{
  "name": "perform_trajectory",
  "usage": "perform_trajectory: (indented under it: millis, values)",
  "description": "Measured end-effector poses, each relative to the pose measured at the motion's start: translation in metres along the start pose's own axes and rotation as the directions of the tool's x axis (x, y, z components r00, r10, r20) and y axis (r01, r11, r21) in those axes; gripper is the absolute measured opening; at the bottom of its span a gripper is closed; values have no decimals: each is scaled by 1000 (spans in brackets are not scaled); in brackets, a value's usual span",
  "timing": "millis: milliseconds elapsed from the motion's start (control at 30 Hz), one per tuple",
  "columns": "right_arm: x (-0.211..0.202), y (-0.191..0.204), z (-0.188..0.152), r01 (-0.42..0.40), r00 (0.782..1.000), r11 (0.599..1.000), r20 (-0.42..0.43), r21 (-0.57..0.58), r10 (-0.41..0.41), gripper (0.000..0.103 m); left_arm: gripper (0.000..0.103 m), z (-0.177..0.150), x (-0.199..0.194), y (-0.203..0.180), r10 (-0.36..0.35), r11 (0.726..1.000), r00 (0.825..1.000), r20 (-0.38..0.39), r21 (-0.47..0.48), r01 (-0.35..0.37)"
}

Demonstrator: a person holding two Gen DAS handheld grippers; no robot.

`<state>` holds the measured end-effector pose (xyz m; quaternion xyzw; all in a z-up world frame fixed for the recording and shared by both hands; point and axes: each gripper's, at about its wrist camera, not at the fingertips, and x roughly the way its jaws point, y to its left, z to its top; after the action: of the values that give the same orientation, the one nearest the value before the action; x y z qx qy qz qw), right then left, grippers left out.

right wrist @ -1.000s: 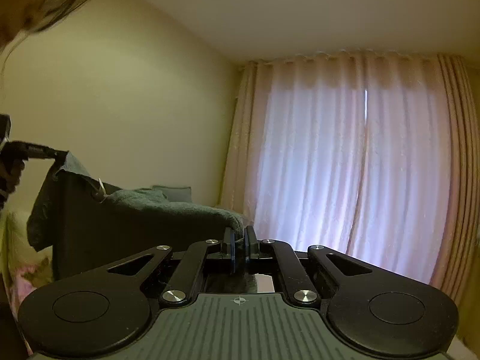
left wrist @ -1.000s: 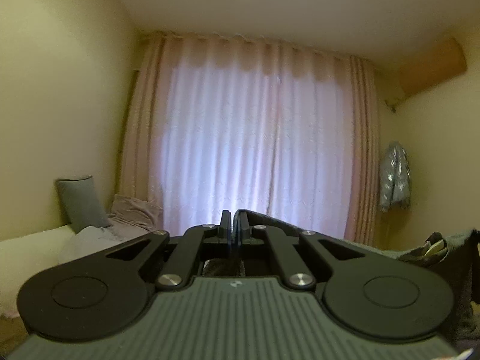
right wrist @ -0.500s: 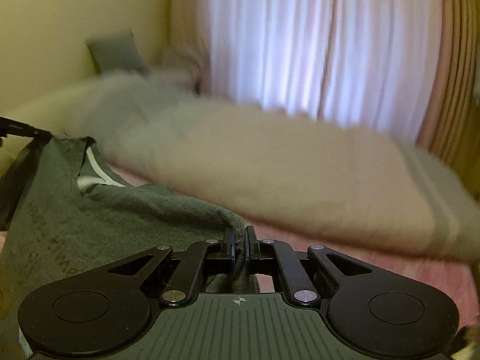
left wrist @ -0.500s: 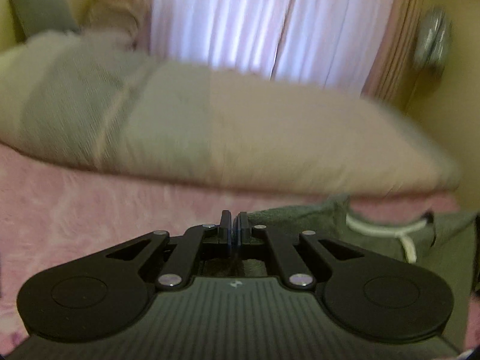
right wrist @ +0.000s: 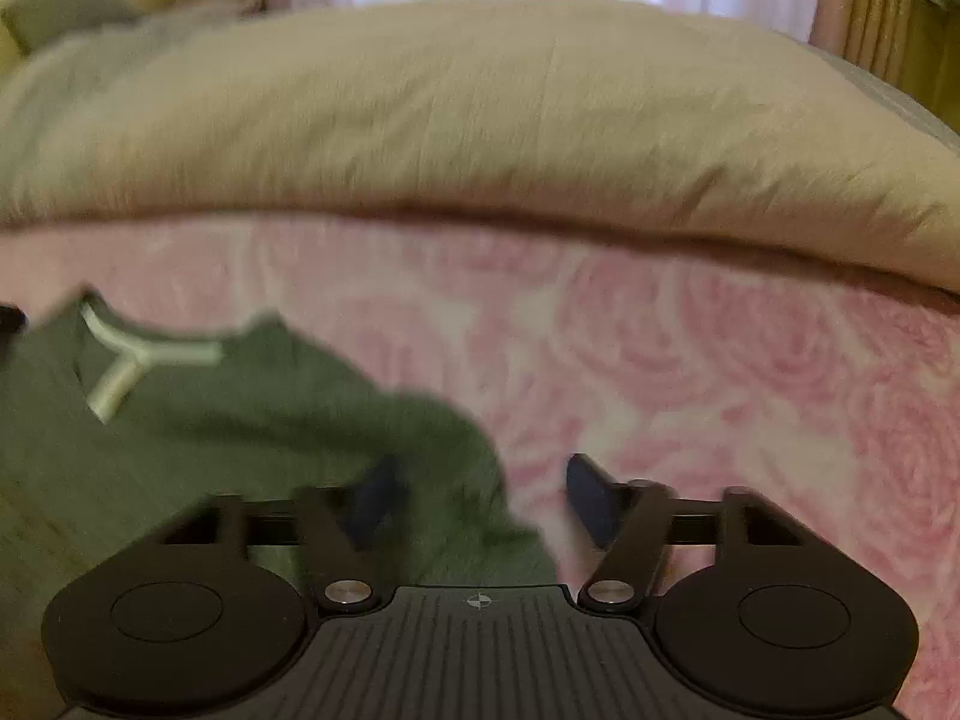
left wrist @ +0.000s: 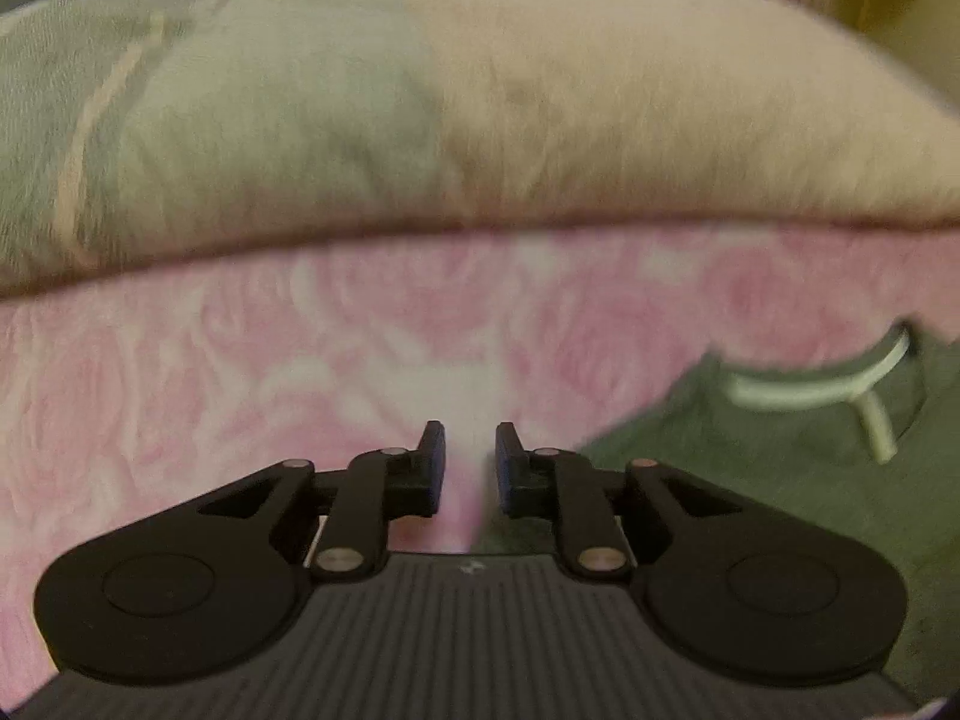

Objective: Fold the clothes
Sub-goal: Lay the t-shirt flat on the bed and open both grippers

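1. A second before, both my grippers were pinched on the green shirt point(right wrist: 252, 420), held up in the air.
2. Now the left gripper point(left wrist: 470, 462) stood slightly parted, the right gripper point(right wrist: 480, 501) spread wide; neither held cloth.
3. Shirt lay on the pink blanket point(left wrist: 240, 390), collar toward the pillow point(right wrist: 480, 120); judged laid out, ready for folding.

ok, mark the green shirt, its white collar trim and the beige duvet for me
green shirt point(right wrist: 252, 420): right wrist view, on the body fabric below the collar.
white collar trim point(left wrist: 804, 391): left wrist view, on the curved band of the neckline.
beige duvet point(right wrist: 540, 120): right wrist view, on its top surface, mid-bulge.
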<state>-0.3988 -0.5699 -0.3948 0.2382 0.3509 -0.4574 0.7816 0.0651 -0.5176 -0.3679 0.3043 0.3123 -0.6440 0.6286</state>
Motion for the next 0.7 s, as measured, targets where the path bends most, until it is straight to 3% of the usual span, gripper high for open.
perform_trajectory:
  millis: [67, 133, 233, 300, 333, 367, 400, 433, 533, 633, 700]
  values:
    - [-4, 1, 21, -42, 999, 999, 20, -4, 42, 66, 18, 12, -4, -2, -83, 997, 996, 23, 14, 82]
    - [-1, 5, 37, -123, 992, 992, 18, -7, 123, 65, 21, 23, -1, -8, -188, 982, 982, 19, 35, 187]
    - [15, 20, 49, -204, 979, 977, -31, -53, 203, 65, 25, 29, 29, -28, -271, 957, 962, -41, 92, 274]
    - [31, 29, 55, -236, 971, 968, -58, -86, 232, 64, 25, 25, 43, -42, -288, 945, 955, -72, 137, 295]
    - [39, 32, 55, -251, 967, 964, -66, -87, 246, 56, 25, 23, 50, -48, -295, 939, 951, -88, 160, 306]
    - [48, 34, 55, -268, 962, 960, -75, -81, 262, 49, 18, 20, 56, -52, -298, 933, 949, -98, 180, 312]
    - [58, 37, 55, -285, 957, 956, -84, -76, 278, 48, 11, 17, 61, -55, -302, 927, 947, -108, 200, 318]
    - [66, 39, 54, -297, 952, 952, -96, -78, 289, 48, 10, 15, 61, -57, -297, 925, 950, -94, 217, 311]
    - [81, 52, 49, -308, 949, 941, -119, -139, 292, 2, 3, 12, 59, -63, -284, 921, 958, -47, 265, 286]
    - [84, 54, 49, -277, 960, 949, -94, -149, 265, 2, 3, 15, 54, -69, -264, 913, 964, 10, 325, 247]
    - [85, 54, 51, -251, 967, 957, -75, -142, 242, 1, 3, 17, 60, -71, -227, 929, 973, 47, 310, 202]
